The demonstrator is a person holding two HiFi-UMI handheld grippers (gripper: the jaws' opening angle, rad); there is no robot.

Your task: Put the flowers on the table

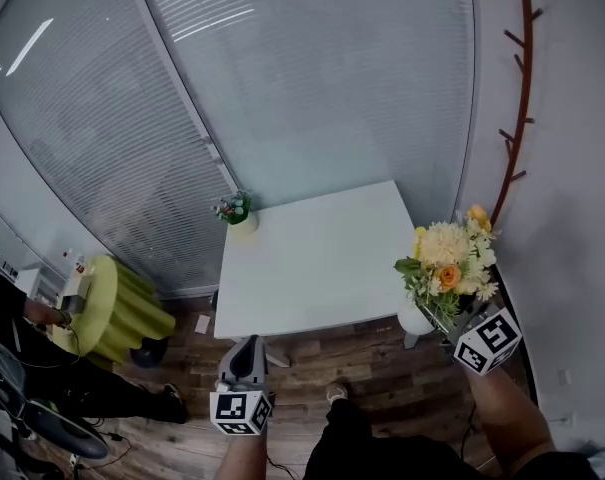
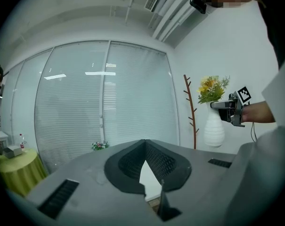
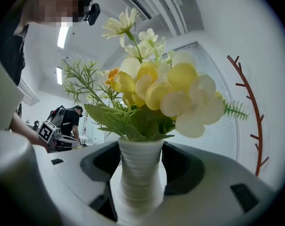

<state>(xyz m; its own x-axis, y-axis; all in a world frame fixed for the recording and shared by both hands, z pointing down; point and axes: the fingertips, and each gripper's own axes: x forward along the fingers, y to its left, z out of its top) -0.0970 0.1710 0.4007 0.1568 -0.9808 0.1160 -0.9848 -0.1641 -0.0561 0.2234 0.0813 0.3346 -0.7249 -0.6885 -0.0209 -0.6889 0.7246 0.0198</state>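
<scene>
The right hand-held gripper [image 3: 140, 166] is holding a white ribbed vase [image 3: 138, 178] by its narrow neck, one jaw standing at each side of it and set fairly wide to take it. The vase is standing upright with its long axis vertical, and the flowers [image 3: 156, 88] in it, yellow, cream and orange blooms with green leaves, are pointing upward and spreading above the jaws. In the head view the flowers [image 1: 450, 258] are sitting directly above and ahead of the right hand-held gripper [image 1: 440, 320], and the vase [image 1: 414, 318] is hanging in the air just off the near right corner of the white surface [image 1: 312, 258], not resting on it. The left hand-held gripper [image 1: 246, 350] is hovering low before the near edge of the surface; its jaws are meeting at the tips with nothing between them [image 2: 143, 147]. A small potted plant [image 1: 234, 210] is standing at the far left corner of the surface. A brown branch-shaped rack [image 1: 522, 88] is rising along the right wall, and a round table with a green cover [image 1: 117, 308] is standing well to the left.
</scene>
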